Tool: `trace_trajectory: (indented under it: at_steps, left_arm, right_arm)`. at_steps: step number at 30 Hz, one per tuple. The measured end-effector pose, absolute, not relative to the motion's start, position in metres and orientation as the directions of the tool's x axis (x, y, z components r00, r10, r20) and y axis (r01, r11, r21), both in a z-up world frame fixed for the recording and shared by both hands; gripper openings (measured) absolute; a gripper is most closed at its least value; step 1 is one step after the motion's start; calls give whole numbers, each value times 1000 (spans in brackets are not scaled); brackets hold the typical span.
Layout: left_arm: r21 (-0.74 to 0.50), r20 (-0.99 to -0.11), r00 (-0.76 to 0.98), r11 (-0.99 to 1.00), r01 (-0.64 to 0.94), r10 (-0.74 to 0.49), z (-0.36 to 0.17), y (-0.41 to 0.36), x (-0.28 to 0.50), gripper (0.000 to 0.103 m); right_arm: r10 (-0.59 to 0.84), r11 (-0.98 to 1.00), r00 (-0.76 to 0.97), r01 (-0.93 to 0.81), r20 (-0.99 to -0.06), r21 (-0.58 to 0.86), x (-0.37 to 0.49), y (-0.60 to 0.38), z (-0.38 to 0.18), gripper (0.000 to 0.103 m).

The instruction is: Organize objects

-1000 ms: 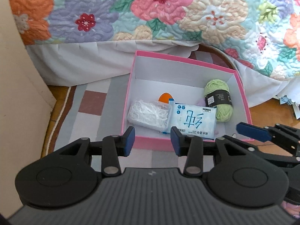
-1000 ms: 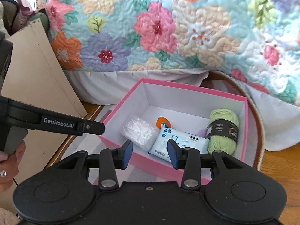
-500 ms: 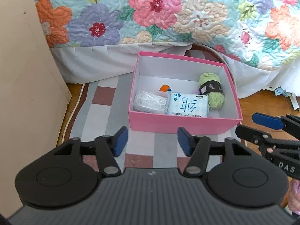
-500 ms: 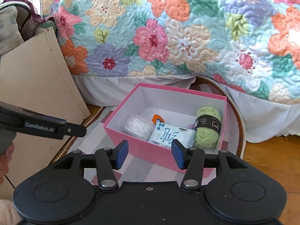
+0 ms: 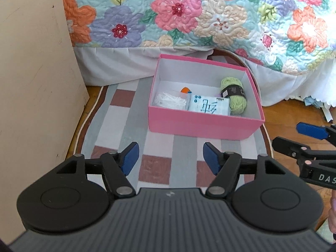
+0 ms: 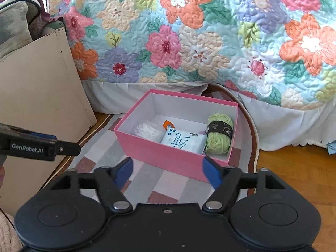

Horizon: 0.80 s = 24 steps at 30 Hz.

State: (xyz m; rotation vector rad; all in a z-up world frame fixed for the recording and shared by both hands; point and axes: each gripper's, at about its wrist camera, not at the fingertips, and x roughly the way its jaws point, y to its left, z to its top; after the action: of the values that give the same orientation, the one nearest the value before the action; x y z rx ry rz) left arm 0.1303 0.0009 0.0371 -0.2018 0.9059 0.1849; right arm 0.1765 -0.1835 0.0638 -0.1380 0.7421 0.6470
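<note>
A pink box (image 5: 201,124) (image 6: 168,157) stands open on a checked rug by the bed. Inside lie a green yarn ball (image 5: 234,96) (image 6: 218,134), a blue-and-white tissue pack (image 5: 208,107) (image 6: 182,140), a clear bag of white bits (image 5: 170,101) (image 6: 147,130) and an orange object (image 5: 185,89) (image 6: 168,124), mostly hidden. My left gripper (image 5: 169,157) is open and empty above the rug, in front of the box. My right gripper (image 6: 167,172) is open and empty, just in front of the box's near corner.
A beige board (image 5: 35,88) (image 6: 42,96) stands at the left. The floral quilt (image 5: 189,12) and white bed skirt (image 5: 117,67) rise behind the box. Wooden floor (image 6: 294,178) lies to the right of the rug (image 5: 117,126).
Both grippers have pulled back and up from the box, which now looks smaller. Both sets of jaws have opened wider. The box's contents have not moved.
</note>
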Motion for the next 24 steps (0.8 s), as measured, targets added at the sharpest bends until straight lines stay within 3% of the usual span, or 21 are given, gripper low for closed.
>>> trace_trajectory:
  at_steps: [6, 14, 19, 24]
  left_arm:
    - [-66, -803, 588, 968, -241, 91, 34, -5, 120, 75]
    - [-52, -813, 572, 966, -255, 107, 26, -6, 106, 87]
    - [-44, -809, 575, 964, -261, 118, 23, -3, 101, 98]
    - [-42, -789, 600, 961, -273, 136, 21, -5, 97, 103]
  right_arm:
    - [493, 818, 556, -557, -669, 140, 166, -192, 58, 80]
    - [444, 854, 582, -504, -682, 127, 156, -198, 51, 100]
    - [379, 885, 594, -457, -709, 89, 151, -202, 48, 100]
    - [365, 889, 579, -450, -729, 88, 145, -204, 51, 100]
